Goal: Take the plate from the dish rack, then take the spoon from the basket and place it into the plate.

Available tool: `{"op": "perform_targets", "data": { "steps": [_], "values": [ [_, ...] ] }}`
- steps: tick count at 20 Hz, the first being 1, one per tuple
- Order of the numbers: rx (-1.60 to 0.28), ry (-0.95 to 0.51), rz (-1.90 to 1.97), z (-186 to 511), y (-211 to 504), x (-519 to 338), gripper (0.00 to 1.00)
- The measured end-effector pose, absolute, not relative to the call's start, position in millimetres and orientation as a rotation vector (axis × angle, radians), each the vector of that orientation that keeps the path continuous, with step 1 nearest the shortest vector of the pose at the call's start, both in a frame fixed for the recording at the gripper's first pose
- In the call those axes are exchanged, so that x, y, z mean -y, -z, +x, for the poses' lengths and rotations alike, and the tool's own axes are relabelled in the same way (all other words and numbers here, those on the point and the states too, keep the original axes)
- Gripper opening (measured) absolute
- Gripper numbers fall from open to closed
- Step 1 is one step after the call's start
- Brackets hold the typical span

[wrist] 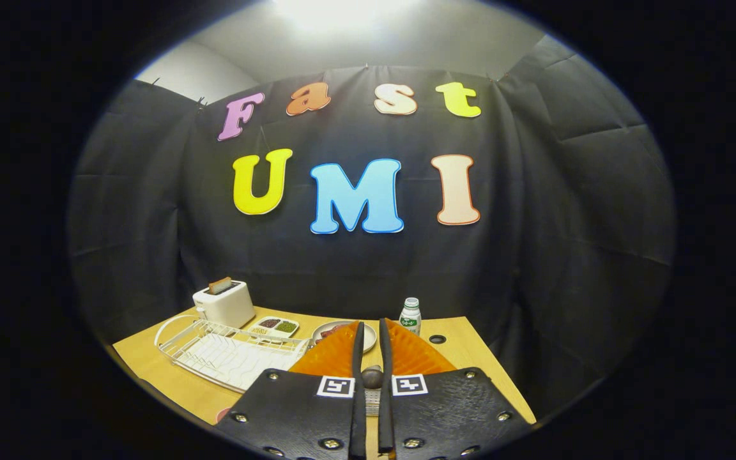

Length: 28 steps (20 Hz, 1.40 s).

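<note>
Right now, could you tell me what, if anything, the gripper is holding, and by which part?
The gripper seems to hold a spoon: its fingers stand nearly closed, with a small dark rounded part between them. Which end of the spoon that is cannot be told.

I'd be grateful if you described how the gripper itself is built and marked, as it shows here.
The gripper has two wide, dark, textured plates fastened with round metal screws. Each plate carries a small square black-and-white marker near its inner corner. Two thin upright fingers stand close together, nearly parallel.

The gripper (370, 338) points forward and level, its 2 fingers (358, 358) drawn close and nearly parallel, pinching a small rounded dark object low in the narrow gap.
</note>
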<state>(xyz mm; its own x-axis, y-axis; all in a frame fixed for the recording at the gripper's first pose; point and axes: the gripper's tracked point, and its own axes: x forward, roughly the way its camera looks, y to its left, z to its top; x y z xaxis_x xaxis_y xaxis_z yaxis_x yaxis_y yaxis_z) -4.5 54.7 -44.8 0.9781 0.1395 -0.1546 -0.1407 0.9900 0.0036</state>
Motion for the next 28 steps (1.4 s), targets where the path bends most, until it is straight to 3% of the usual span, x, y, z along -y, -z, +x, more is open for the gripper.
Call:
{"op": "perform_targets", "data": {
  "steps": [16,28],
  "values": [
    [-0.299,-0.223,0.029,-65.2,100.0,-108.6,0.07],
    [-0.477,-0.402,0.019,-74.9,179.6,-183.2,0.07]
  ]
}}
